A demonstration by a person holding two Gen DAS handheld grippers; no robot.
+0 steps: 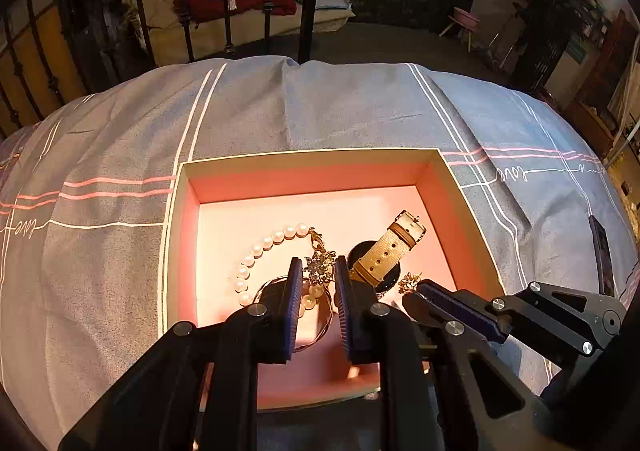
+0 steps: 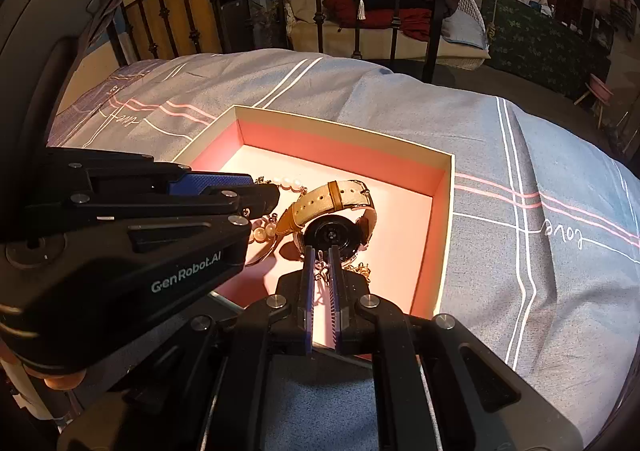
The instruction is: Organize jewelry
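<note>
The left gripper (image 1: 318, 271) hung over the near part of the box with its blue ribbed fingers (image 1: 294, 291) set a modest gap apart, and a small silver-and-gold sparkly charm (image 1: 319, 264) showed in that gap; whether the pads actually pressed it could not be told, since it seemed to lie below them among the other pieces. The right gripper (image 2: 321, 251) had its fingers (image 2: 307, 279) drawn to a narrow slit, with a thin gold chain piece (image 2: 322, 274) showing between them, though a firm pinch could not be confirmed from either view. Just ahead of the right fingertips lay a round black-faced wristwatch with a beige woven strap and tan leather edging (image 2: 334, 231), its strap arched up over the case. Beside it, toward the left gripper, a white pearl bracelet with a gold lobster clasp (image 1: 260, 255) curved across the floor of the box, and a thin round metal bangle (image 1: 320, 323) lay partly under the left fingers. A small gold leafy ornament (image 1: 410, 282) sat just at the tip of the right gripper as seen from the left wrist. All of these pieces rested inside a shallow square cardboard box with cream rim and pink lining (image 1: 312, 157), which sat on a bed covered by a grey-blue cloth with white and pink stripes (image 1: 320, 107).
</note>
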